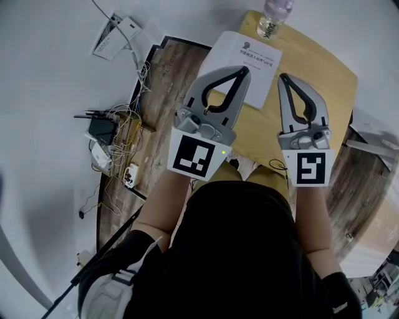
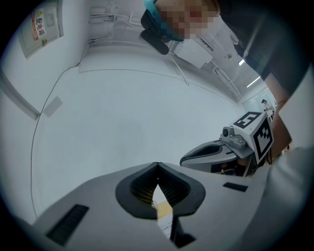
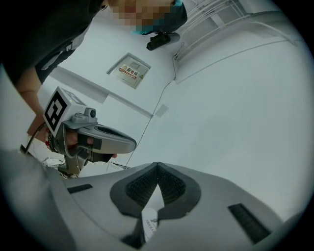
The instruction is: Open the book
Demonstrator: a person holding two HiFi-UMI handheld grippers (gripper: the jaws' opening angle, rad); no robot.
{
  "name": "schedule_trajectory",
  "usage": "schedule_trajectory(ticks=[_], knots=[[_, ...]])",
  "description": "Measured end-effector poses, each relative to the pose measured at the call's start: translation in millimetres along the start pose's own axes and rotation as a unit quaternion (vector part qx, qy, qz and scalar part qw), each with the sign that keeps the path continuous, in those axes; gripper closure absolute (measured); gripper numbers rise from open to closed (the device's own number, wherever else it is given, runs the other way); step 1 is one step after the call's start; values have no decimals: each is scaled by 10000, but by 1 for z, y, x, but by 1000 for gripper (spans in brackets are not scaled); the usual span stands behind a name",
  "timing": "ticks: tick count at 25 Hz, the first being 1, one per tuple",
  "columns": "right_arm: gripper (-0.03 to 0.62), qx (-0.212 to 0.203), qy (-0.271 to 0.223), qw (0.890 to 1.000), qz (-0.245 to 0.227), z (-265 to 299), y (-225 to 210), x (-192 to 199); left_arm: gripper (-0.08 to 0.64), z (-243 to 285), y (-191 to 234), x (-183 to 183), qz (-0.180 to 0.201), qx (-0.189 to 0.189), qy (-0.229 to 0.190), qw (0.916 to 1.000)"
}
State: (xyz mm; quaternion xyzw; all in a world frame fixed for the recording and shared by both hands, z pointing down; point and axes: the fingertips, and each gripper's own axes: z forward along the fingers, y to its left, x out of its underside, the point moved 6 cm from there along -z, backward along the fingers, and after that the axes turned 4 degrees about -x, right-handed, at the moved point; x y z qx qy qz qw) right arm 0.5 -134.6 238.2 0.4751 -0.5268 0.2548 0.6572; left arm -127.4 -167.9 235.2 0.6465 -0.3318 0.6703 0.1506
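Note:
A closed white book point(image 1: 248, 57) with print on its cover lies on the near left part of a small round wooden table point(image 1: 318, 68). I hold both grippers level above the table's near edge, side by side. My left gripper point(image 1: 245, 70) hangs over the book's near edge, its jaws shut and empty. To its right, my right gripper point(image 1: 283, 78) is over bare wood, also shut and empty. In the left gripper view my own tips point(image 2: 157, 164) meet, and a strip of the book point(image 2: 165, 218) shows beneath them. The right gripper's tips point(image 3: 157, 164) meet too.
A clear water bottle point(image 1: 274, 19) stands at the table's far edge. On the floor to the left lie a black router point(image 1: 101, 128), a tangle of cables point(image 1: 128, 134) and a white power strip point(image 1: 118, 32). White walls face both grippers.

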Motion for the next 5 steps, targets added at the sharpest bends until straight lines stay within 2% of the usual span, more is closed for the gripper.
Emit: schedule_trajectory(ticks=[5], knots=[[563,15,63,10000,46,-2,-1,2,551,1,0,0,87,10,5,10000]])
